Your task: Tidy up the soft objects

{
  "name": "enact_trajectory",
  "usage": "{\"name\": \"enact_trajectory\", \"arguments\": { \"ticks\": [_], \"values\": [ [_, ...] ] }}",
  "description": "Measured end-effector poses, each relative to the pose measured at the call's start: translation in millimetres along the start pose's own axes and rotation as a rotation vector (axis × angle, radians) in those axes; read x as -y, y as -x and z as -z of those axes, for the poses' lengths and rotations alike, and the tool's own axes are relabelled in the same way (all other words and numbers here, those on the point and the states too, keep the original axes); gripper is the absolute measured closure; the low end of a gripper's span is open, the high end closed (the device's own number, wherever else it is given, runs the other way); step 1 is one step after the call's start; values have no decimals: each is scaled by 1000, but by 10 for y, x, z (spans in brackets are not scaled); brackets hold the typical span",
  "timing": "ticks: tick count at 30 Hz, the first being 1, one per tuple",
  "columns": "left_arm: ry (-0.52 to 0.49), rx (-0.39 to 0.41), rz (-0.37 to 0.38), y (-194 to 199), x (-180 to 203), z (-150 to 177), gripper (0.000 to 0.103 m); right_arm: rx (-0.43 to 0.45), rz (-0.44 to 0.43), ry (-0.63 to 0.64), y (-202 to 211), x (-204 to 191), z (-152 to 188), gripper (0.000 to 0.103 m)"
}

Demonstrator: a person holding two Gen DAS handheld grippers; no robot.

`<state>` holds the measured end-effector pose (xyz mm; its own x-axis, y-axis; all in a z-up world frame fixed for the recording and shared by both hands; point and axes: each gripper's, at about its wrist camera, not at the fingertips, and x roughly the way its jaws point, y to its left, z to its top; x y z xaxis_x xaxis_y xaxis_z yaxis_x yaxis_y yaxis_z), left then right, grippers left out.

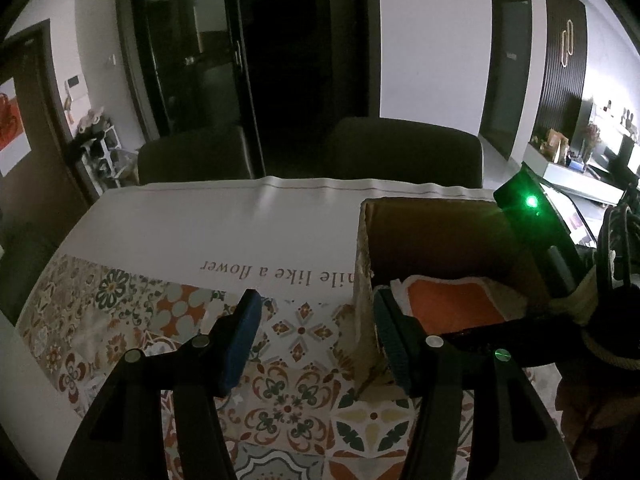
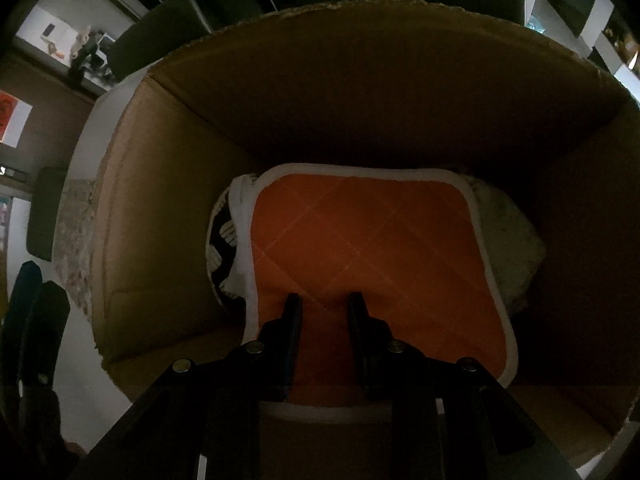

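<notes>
An orange quilted pad with a white border [image 2: 360, 248] lies inside an open cardboard box [image 2: 168, 208], on top of a black-and-white cloth [image 2: 224, 240] and a pale fuzzy item [image 2: 508, 232]. My right gripper [image 2: 324, 300] reaches into the box just above the pad, jaws a little apart, holding nothing. My left gripper [image 1: 316, 312] is open, its fingers on either side of the box's left wall [image 1: 364, 300]. The orange pad [image 1: 452, 304] shows in that view too.
The box stands on a table with a patterned tile-print cloth [image 1: 120, 320] and a white sheet with lettering [image 1: 240, 224]. Two dark chairs [image 1: 404, 148] stand behind the table. A black device with a green light [image 1: 532, 208] is at the right.
</notes>
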<state>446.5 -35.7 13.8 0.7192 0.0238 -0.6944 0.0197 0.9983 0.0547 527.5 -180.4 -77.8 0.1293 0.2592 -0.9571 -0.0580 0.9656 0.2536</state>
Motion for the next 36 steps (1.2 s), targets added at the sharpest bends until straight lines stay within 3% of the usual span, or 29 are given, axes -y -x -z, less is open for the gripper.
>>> {"name": "enact_trajectory", "arguments": {
  "ticks": [4, 9, 13, 18, 27, 36],
  "values": [
    [0, -5, 8, 21, 18, 4, 45, 38, -7, 16, 53, -8, 60, 78],
    [19, -10, 25, 97, 6, -4, 45, 168, 0, 30, 338, -17, 202, 77],
    [14, 0, 23, 220, 36, 9, 45, 300, 79, 56, 653, -53, 459, 76],
    [13, 3, 34, 391, 70, 57, 44, 368, 82, 62, 944, -70, 621, 76],
    [-9, 28, 46, 930, 154, 316, 44, 553, 159, 71, 1554, -159, 1459, 75],
    [-28, 119, 53, 1653, 198, 714, 39, 690, 246, 100, 1937, -353, 2277, 75]
  ]
}}
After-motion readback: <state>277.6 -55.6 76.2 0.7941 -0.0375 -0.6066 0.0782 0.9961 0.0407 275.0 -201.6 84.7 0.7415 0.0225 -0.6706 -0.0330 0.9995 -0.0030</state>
